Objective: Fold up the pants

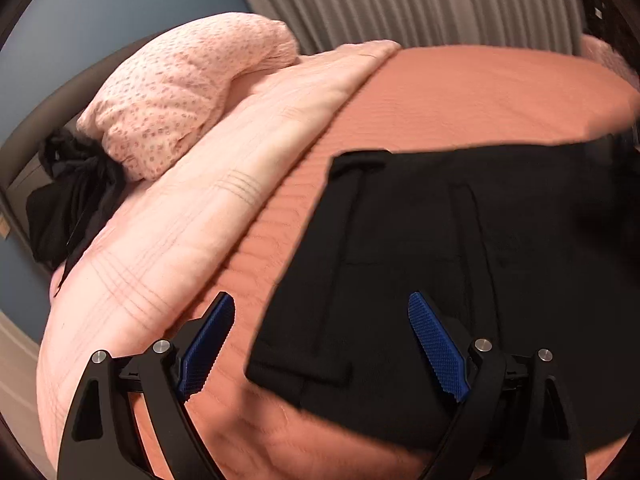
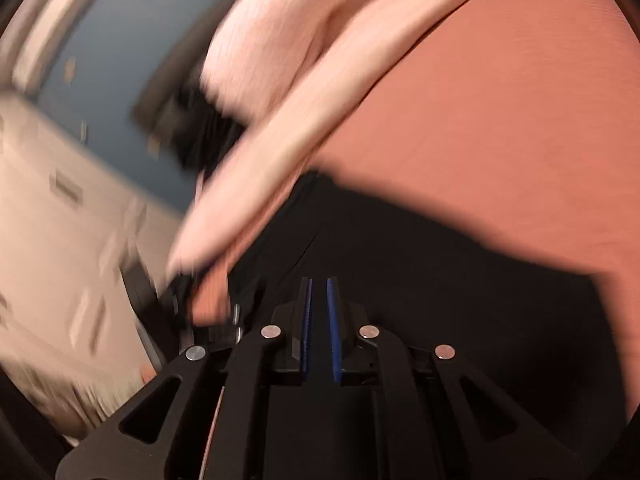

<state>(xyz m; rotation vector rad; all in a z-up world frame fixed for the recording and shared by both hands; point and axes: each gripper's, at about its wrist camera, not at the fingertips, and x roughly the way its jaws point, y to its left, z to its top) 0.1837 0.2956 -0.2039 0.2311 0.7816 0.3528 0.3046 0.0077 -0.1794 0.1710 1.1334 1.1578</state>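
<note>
Black fabric pants (image 1: pixel 460 264) lie spread on the bed's salmon-orange quilted cover (image 1: pixel 480 92), the left tool (image 1: pixel 320 312) hanging wide open and empty just over their near edge, while the right tool (image 2: pixel 319 292) stands nearly shut, with dark cloth blurred behind its pads.
</note>
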